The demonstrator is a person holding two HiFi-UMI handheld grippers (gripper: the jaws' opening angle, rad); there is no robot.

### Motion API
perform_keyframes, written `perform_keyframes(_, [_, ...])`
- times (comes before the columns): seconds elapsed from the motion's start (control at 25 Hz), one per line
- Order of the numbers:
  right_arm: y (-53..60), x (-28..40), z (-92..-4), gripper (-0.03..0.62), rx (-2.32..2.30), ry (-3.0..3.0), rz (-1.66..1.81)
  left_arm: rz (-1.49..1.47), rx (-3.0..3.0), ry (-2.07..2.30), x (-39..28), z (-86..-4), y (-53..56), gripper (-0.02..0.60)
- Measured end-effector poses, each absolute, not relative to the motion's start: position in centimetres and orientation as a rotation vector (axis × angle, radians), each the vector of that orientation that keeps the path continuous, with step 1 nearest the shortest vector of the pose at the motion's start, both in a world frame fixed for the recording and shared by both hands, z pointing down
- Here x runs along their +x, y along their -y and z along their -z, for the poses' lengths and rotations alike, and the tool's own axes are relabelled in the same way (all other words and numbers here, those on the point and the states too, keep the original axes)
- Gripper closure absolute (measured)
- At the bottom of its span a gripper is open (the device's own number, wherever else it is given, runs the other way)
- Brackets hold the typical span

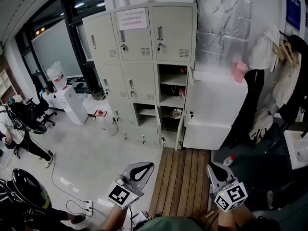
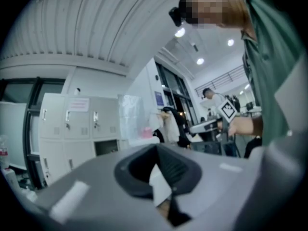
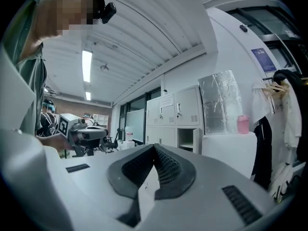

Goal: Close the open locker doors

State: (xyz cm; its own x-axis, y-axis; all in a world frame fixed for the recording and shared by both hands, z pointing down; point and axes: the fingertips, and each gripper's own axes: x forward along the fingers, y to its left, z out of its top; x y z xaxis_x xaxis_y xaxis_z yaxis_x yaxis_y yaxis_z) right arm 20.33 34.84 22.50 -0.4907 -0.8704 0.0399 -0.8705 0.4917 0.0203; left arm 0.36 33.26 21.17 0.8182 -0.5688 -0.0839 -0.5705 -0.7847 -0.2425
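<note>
The left claw (image 1: 142, 168) hung low near the person, pressed together and empty, as nothing needed carrying. The lockers (image 1: 137, 71) stood well apart ahead, two doors (image 1: 214, 100) open at their right column. The right claw (image 1: 216, 169), likewise pressed together, hovered over the slats (image 1: 183, 182), probably for pushing.

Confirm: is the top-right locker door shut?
Shut. The top-right locker door sits flush beside its neighbours; compartments below it stand open.
</note>
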Motion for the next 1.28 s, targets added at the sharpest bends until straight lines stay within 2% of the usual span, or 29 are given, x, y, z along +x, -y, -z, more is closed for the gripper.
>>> perform_keyframes(0.2, [-30.3, 18.0, -21.4, 0.588, 1.597, 2.673, 0.020, 0.004, -2.751, -0.893, -2.9, -20.5, -28.2, 0.577])
perform_keyframes(0.44, [-25.5, 18.3, -20.3, 0.588, 1.596, 2.644, 0.043, -0.028, -2.788, -0.894, -2.6, -20.5, -23.2, 0.577])
perform_keyframes(1.28, [-4.4, 28.0, -22.0, 0.588, 1.221, 2.817, -0.061, 0.046, -2.657, -1.255, 9.0, -18.4, -6.3, 0.578])
